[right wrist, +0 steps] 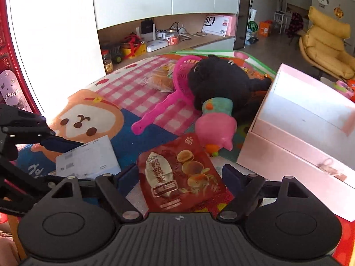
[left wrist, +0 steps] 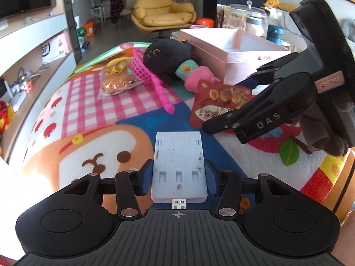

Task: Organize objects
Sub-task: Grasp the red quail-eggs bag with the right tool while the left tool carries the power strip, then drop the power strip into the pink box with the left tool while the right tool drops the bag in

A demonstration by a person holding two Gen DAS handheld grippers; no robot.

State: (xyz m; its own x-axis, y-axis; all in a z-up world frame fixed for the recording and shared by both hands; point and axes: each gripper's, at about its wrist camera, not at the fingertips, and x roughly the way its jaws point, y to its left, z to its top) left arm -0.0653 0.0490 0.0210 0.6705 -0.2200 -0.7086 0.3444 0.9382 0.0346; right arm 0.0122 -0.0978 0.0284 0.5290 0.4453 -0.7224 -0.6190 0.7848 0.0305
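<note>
Toys and snack packs lie scattered on a bright cartoon play mat (left wrist: 124,102), beside an open pale pink cardboard box (left wrist: 244,53) — the job is to tidy them up.

The left tool (left wrist: 179,173) pinches a flat pale blue plastic case (left wrist: 178,161) with a small metal plug at its near end; both pads press on its sides. The right tool (right wrist: 179,177) has its jaws spread wide, and a shiny red snack pouch with pictures of little round cakes (right wrist: 179,175) lies on the mat between them. The pads do not touch it (so it looks set down, not held).

A black plush toy (right wrist: 219,84), a pink plastic scoop (right wrist: 164,104) and a wrapped bun (left wrist: 117,84) wait further back.

My guess: the pouch comes next — close the right jaws on its sides, then lift it over the box's rim. The blue case needs a place too.
</note>
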